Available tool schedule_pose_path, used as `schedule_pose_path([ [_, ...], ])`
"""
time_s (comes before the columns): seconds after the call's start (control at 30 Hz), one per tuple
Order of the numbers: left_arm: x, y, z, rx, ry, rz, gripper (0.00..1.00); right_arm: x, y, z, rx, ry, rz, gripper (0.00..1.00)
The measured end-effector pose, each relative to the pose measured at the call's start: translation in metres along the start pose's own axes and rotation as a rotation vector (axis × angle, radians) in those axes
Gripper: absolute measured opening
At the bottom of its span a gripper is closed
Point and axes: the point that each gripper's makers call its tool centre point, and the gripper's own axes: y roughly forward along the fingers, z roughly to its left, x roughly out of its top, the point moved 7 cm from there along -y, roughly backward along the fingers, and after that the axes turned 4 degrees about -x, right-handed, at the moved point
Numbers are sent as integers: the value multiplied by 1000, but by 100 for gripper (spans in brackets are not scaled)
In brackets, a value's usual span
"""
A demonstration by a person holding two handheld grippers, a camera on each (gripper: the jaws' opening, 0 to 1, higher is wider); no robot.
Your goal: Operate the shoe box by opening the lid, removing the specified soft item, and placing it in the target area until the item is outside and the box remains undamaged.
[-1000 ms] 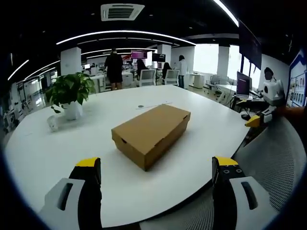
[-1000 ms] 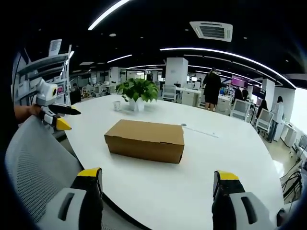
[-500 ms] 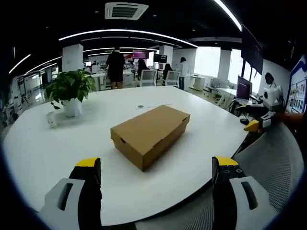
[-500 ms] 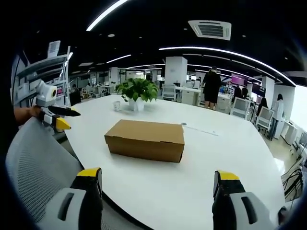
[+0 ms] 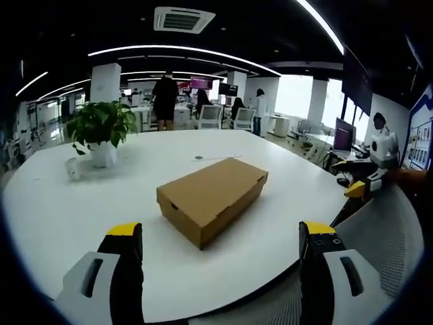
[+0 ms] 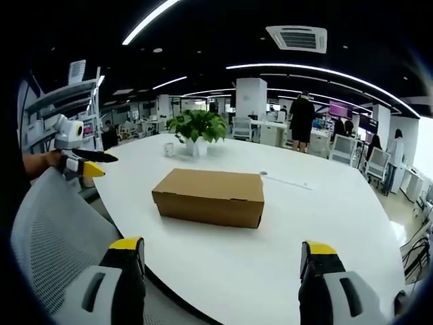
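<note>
Plain brown cardboard shoe box (image 5: 212, 198), lid shut, lies flat on the large round white table (image 5: 61, 217), roughly mid-table, nothing touching it. In the right gripper view the same box (image 6: 210, 196) sits ahead of the jaws, long side facing the camera.

Left gripper (image 5: 220, 237), grey with yellow-tipped black jaws, is held wide apart and empty, hovering near the table edge, well short of the box. Right gripper (image 6: 220, 254) is likewise spread wide, holding nothing, also short of the box. Left gripper also appears at the left edge of the right gripper view (image 6: 84, 166), held in a hand; right gripper appears at the right edge of the left gripper view (image 5: 369, 183).

Grey mesh chair back (image 6: 57, 237) sits below and left of the right gripper's jaws; the same mesh (image 5: 389, 233) shows at lower right of the left gripper view.

Green leafy plant in a white pot (image 5: 100, 132) stands on the far side of the table, a small white cup (image 5: 72, 168) just beside it. People stand in the office background.
</note>
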Motion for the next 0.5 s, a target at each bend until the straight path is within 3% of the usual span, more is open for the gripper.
schedule_pose_path([
  [0.5,4,4,6,-13,16,32,98,6,2,-6,16,-34,20,96],
])
